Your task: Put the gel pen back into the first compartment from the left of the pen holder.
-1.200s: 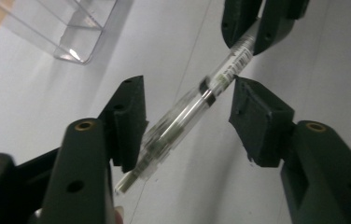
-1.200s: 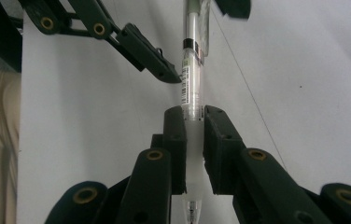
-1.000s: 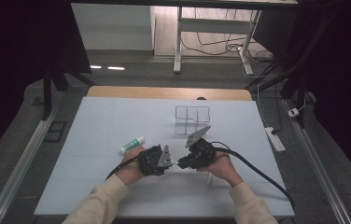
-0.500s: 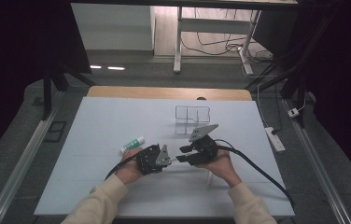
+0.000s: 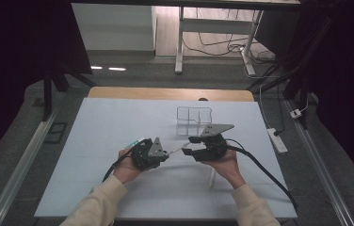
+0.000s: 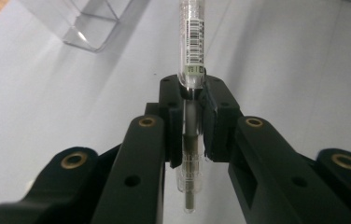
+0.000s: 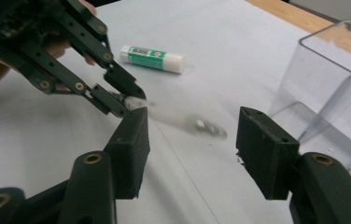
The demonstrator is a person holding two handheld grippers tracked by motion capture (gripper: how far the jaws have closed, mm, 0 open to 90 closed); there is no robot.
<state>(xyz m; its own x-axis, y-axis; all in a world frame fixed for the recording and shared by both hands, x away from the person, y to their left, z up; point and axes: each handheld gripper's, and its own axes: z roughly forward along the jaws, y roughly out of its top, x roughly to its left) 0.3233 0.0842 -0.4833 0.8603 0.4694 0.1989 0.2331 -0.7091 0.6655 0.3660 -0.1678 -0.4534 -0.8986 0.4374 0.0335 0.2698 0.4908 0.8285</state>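
Handover done: my left gripper (image 6: 193, 100) clenches the pen (image 6: 191, 42); my right gripper (image 7: 190, 140), jaws just opening, has released it. Placing in the organizer (image 5: 193, 120) remains.

The white tabletop (image 5: 95, 188) lies bare on the near and far left sides. A clear plastic divided box (image 5: 193, 121) stands just beyond the right gripper (image 5: 190, 145), blocking the way ahead. A white-and-green glue stick (image 7: 152, 58) lies on the table just beyond the left gripper (image 5: 165, 153).
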